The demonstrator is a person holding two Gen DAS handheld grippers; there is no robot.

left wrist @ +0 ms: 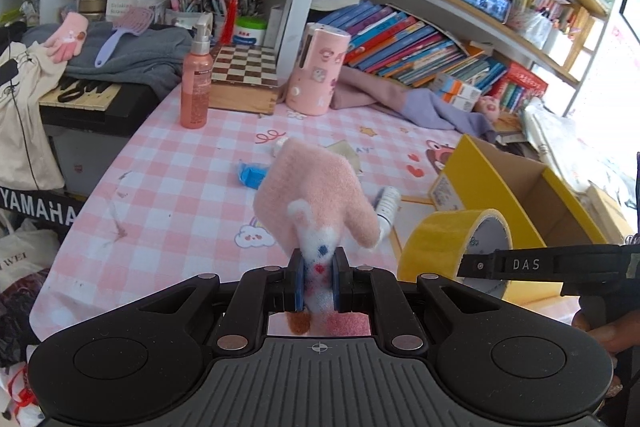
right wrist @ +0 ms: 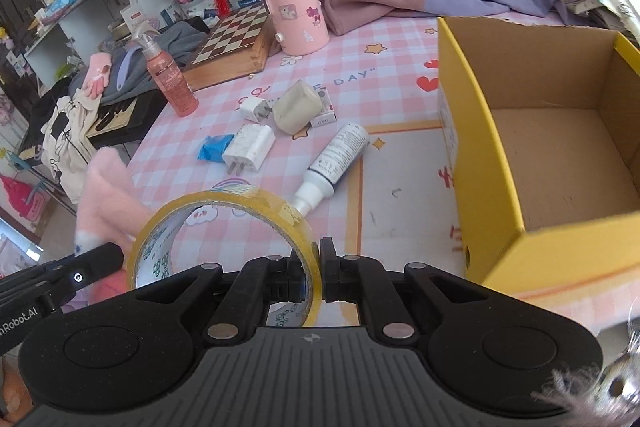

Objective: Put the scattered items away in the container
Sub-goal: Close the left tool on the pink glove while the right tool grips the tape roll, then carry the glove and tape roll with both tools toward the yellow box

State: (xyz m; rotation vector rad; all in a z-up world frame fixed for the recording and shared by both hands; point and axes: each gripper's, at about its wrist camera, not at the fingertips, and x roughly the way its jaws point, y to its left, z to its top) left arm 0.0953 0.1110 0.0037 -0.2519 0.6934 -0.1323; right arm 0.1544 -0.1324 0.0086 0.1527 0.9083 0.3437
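Gripping the pink glove [left wrist: 316,195], the left gripper [left wrist: 318,269] has both blue pads clamped on its bunny-patch end, glove lifted clear of the checked tablecloth [left wrist: 168,187] and just left of the yellow box [right wrist: 500,155]. Right gripper [right wrist: 316,267] is clenched on the wall of the yellow tape roll [right wrist: 224,227], one finger inside the ring and one outside, roll held up left of the box's near corner. Left of the box on the cloth: white tube bottle [right wrist: 336,163] nearest, then two white chargers [right wrist: 250,147], a beige block [right wrist: 296,107] and a blue wrapper [right wrist: 214,149]; box interior shows bare cardboard.
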